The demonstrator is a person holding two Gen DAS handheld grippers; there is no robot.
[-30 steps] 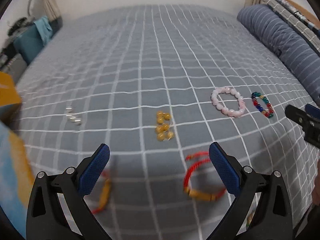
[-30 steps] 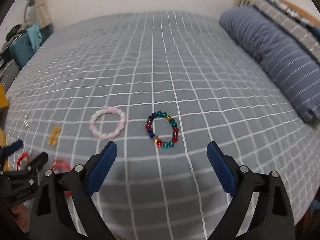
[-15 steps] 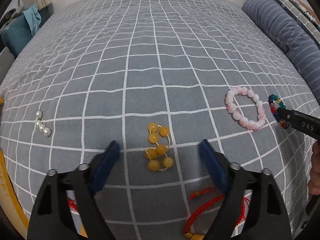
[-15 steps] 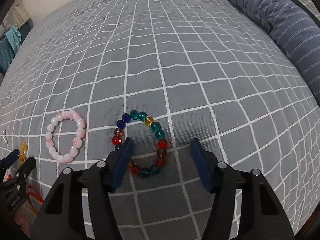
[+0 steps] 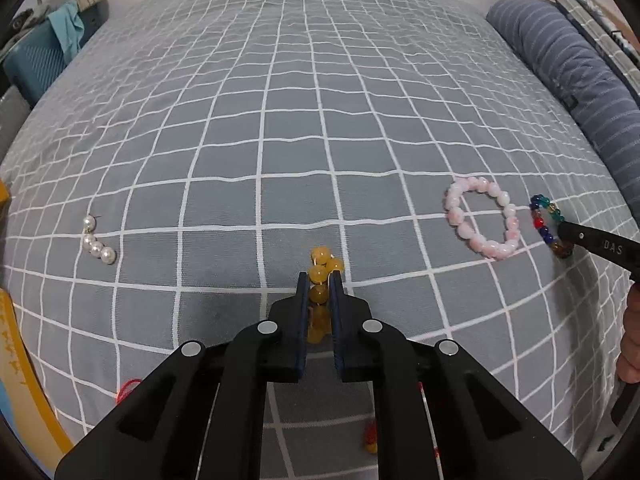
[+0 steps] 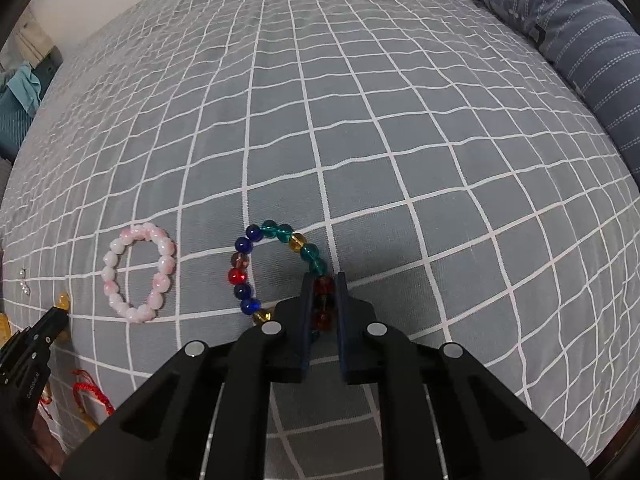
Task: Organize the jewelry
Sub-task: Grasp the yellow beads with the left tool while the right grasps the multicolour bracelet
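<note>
My left gripper (image 5: 319, 280) is shut on the yellow bead bracelet (image 5: 322, 266), which lies bunched on the grey checked bedspread (image 5: 280, 140). My right gripper (image 6: 323, 280) is shut on the near right side of the multicoloured bead bracelet (image 6: 246, 258); it also shows in the left wrist view (image 5: 544, 222). A pink bead bracelet (image 5: 482, 222) lies just left of the multicoloured one, also in the right wrist view (image 6: 138, 272). A short string of white pearls (image 5: 98, 246) lies far left. Red cord bracelets (image 6: 90, 394) lie near the front edge.
A blue striped bolster pillow (image 5: 572, 80) runs along the right side of the bed. A yellow box edge (image 5: 18, 360) sits at the left. A blue chair with a teal cloth (image 5: 44, 52) stands beyond the bed's far left corner.
Both grippers have moved down and forward onto the bed and closed: the left on the yellow beads, the right on the multicoloured bracelet. A second ago both were open above the bed.
</note>
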